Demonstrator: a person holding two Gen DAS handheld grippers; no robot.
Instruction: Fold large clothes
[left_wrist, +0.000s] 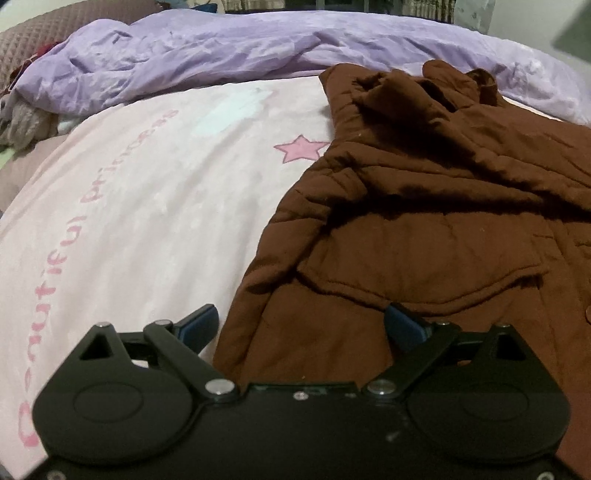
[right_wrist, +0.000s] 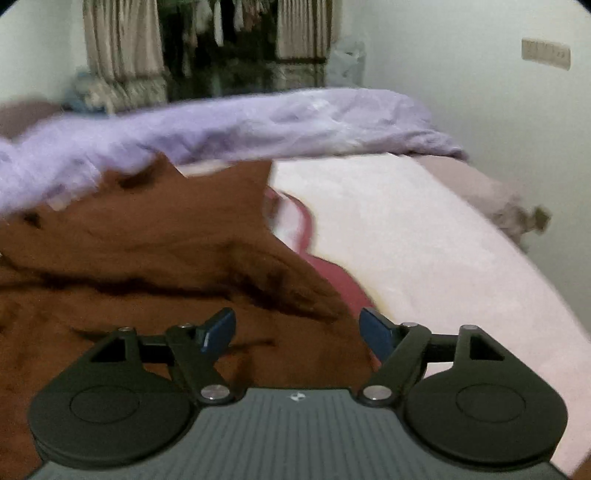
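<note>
A large brown quilted coat (left_wrist: 424, 206) lies crumpled on a pale pink bed cover (left_wrist: 129, 221), filling the right half of the left wrist view. My left gripper (left_wrist: 301, 326) is open over the coat's near left edge, its left finger over the cover and its right finger over the coat. In the right wrist view the coat (right_wrist: 129, 251) fills the left half, blurred. My right gripper (right_wrist: 297, 330) is open over the coat's near right edge and holds nothing.
A rumpled lilac duvet (left_wrist: 258, 51) lies along the far side of the bed, also in the right wrist view (right_wrist: 240, 125). The cover has pink lettering and a pink star (left_wrist: 301, 147). Curtains (right_wrist: 122, 44) and a white wall stand behind. The bed's right edge (right_wrist: 517, 266) drops off.
</note>
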